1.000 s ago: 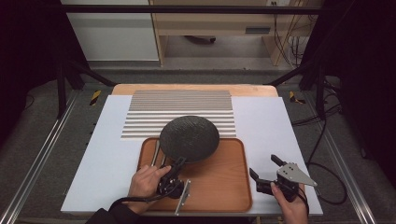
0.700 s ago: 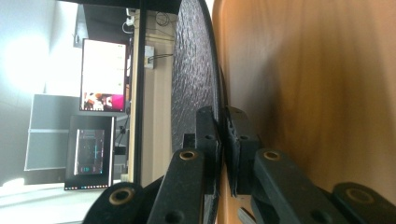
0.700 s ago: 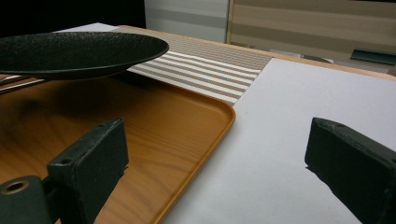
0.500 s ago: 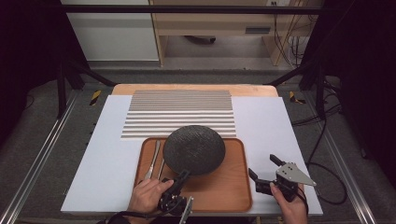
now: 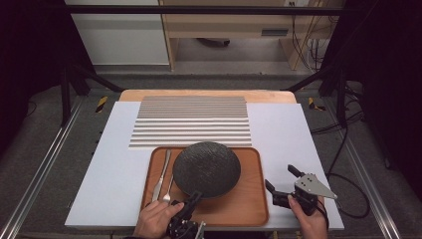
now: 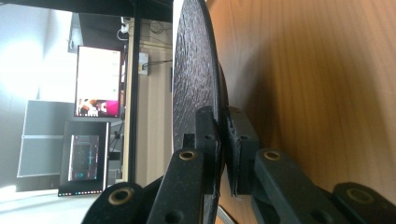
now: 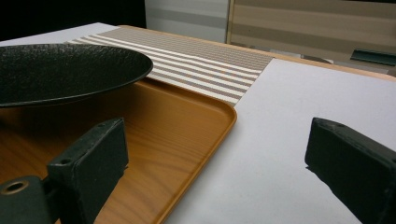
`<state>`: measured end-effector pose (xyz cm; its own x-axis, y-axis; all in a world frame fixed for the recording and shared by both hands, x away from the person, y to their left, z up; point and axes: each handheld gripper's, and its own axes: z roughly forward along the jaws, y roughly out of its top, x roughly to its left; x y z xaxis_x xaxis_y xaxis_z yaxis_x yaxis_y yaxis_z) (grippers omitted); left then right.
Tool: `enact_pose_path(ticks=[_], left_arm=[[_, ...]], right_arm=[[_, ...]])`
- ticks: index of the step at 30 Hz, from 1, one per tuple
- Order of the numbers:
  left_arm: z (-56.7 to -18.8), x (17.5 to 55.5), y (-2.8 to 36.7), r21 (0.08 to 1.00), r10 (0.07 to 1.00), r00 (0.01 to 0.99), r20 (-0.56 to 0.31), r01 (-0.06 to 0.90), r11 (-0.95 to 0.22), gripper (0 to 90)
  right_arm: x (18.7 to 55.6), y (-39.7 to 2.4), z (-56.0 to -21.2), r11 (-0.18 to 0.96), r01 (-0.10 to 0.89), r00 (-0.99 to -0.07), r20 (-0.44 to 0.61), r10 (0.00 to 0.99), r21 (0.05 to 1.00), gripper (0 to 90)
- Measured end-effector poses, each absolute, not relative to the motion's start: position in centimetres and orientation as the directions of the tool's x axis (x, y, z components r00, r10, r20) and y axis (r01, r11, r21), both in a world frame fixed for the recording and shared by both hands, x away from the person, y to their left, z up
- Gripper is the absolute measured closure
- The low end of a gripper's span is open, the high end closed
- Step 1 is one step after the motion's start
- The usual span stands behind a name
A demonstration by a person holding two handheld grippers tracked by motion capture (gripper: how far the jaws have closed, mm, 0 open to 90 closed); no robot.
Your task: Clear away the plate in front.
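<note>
A black textured plate (image 5: 206, 168) hovers over the brown wooden tray (image 5: 251, 209). My left gripper (image 5: 191, 205) grips its near rim from the tray's front edge. In the left gripper view the pads (image 6: 208, 135) press on both sides of the plate's rim (image 6: 191, 70), shut on it. The right gripper view has the plate (image 7: 60, 70) lifted clear of the tray (image 7: 187, 126). My right gripper (image 5: 284, 185) stands open on the white mat just right of the tray, its fingers (image 7: 93, 158) wide apart with nothing between them.
A fork (image 5: 170, 186) and a knife (image 5: 161, 174) lie on the tray's left part. A striped placemat (image 5: 191, 122) lies beyond the tray on the white mat (image 5: 283, 129). Metal rails and cables run along both sides of the table.
My left gripper has carried the plate rightward and toward the near edge, over the tray's middle, uncovering the cutlery. The right gripper has stayed put.
</note>
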<state>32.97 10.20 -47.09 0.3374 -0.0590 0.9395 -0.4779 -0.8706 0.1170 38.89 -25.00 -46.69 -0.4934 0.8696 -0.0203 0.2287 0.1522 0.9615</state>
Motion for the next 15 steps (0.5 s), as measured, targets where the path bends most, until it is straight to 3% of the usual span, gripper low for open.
enact_pose_path(ticks=[15], left_arm=[[-47.60,31.90,10.05,0.101,-0.083,0.344,0.935,-0.484,-0.869,84.1]], right_arm=[[38.84,-25.06,-46.69,0.151,0.228,-0.492,-0.020,0.870,0.962,6.1]])
